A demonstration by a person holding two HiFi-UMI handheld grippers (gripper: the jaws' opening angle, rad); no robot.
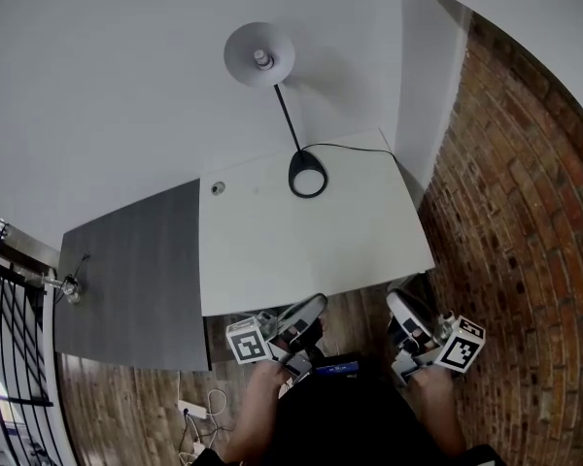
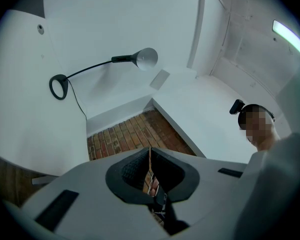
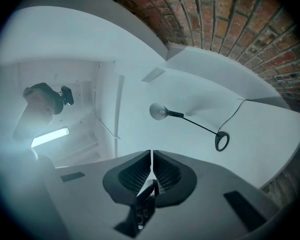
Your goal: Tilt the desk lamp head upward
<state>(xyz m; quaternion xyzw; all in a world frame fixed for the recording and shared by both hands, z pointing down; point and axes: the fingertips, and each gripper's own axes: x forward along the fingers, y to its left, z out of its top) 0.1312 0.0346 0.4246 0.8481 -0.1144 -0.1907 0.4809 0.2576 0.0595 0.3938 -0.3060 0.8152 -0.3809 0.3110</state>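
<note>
The desk lamp stands at the back of the white desk (image 1: 311,250). It has a black ring base (image 1: 308,175), a thin black stem (image 1: 287,115) and a grey round head (image 1: 259,56) with the bulb facing me. Both grippers hang low by the desk's front edge, far from the lamp. My left gripper (image 1: 311,309) is shut with nothing in it, and so is my right gripper (image 1: 400,304). In the left gripper view the lamp head (image 2: 147,58) and base (image 2: 58,86) lie well beyond the jaws (image 2: 150,151). The right gripper view also shows the lamp head (image 3: 158,111) far past its jaws (image 3: 151,154).
A dark grey lower table (image 1: 126,280) joins the desk on the left. A brick wall (image 1: 525,212) runs along the right side. The lamp's black cable (image 1: 350,147) trails to the desk's back right corner. A small round fitting (image 1: 217,188) sits at the back left. A power strip (image 1: 189,411) lies on the wooden floor.
</note>
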